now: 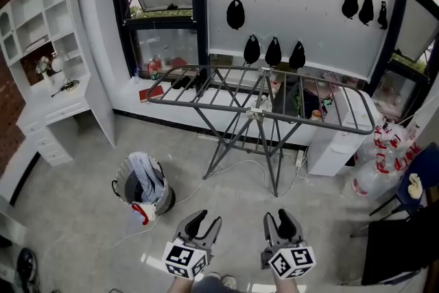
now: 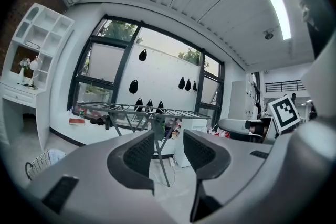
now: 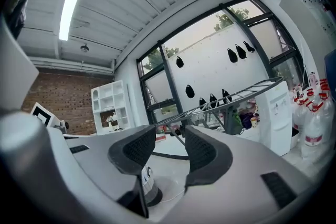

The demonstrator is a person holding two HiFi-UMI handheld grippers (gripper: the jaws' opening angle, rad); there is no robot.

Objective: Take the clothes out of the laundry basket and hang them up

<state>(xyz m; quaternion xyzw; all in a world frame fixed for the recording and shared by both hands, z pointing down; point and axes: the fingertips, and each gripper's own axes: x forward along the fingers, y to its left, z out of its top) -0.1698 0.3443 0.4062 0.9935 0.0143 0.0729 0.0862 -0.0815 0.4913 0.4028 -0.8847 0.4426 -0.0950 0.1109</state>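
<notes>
Left claw (image 1: 206,220) and right claw (image 1: 277,217) — both spread, both empty — face the drying rack (image 1: 259,109). Laundry basket (image 1: 121,182), holding clothes (image 1: 145,178), stands at left.

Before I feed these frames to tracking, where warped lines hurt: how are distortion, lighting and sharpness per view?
Head view: sharp, even daylight, drying rack rails slightly bowed. Left gripper view: heavy fisheye, black corners, ceiling light glaring. Right gripper view: same fisheye and dark corners, rack slanted.
</notes>
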